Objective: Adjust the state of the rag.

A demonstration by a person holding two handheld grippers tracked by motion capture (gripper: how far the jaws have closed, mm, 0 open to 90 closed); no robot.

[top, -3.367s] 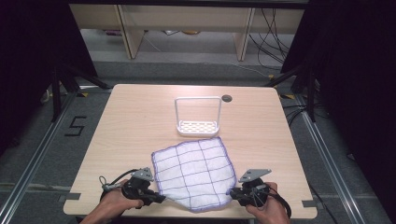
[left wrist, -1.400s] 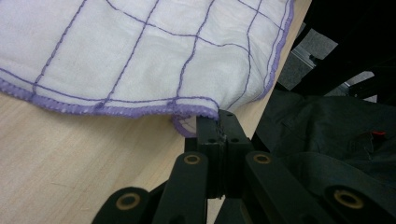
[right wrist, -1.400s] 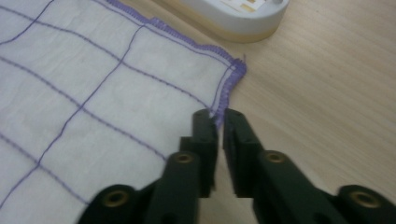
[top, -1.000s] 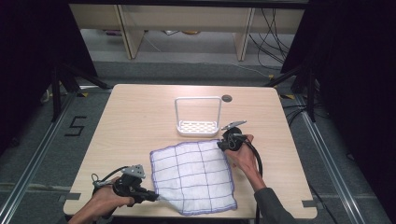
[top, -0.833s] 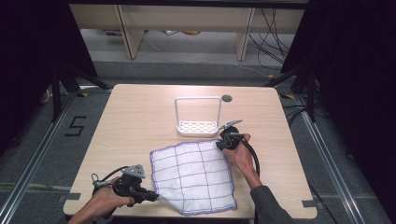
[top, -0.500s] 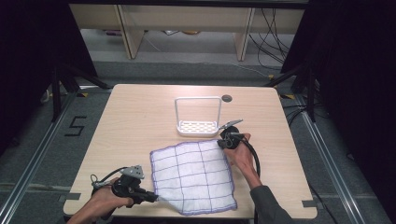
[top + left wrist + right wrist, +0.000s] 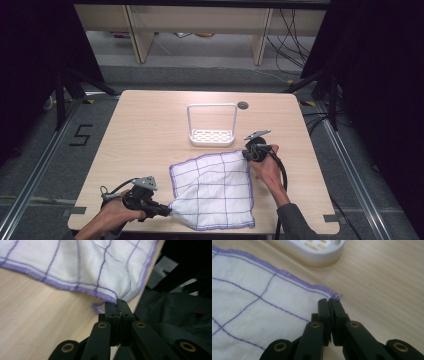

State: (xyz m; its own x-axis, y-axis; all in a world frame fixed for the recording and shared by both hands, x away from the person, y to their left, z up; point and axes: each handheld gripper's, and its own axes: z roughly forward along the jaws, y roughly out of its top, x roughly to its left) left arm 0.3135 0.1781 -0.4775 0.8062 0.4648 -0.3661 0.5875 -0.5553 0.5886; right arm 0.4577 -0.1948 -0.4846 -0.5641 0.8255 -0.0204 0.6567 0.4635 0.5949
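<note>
Pinching cloth [image 7: 216,189]: left gripper [image 7: 165,211] clamps near-left corner, right gripper [image 7: 246,155] just clamped far-right corner, near rack [image 7: 212,135].

Cloth [image 7: 214,190]: lies flat on your table [image 7: 135,135], near the front edge, middle. Rack [image 7: 212,125]: stands behind the cloth, apart from it. Your left gripper [image 7: 166,212]: at the cloth's near left corner. Your right gripper [image 7: 246,155]: at its far right corner, right of the rack.
</note>
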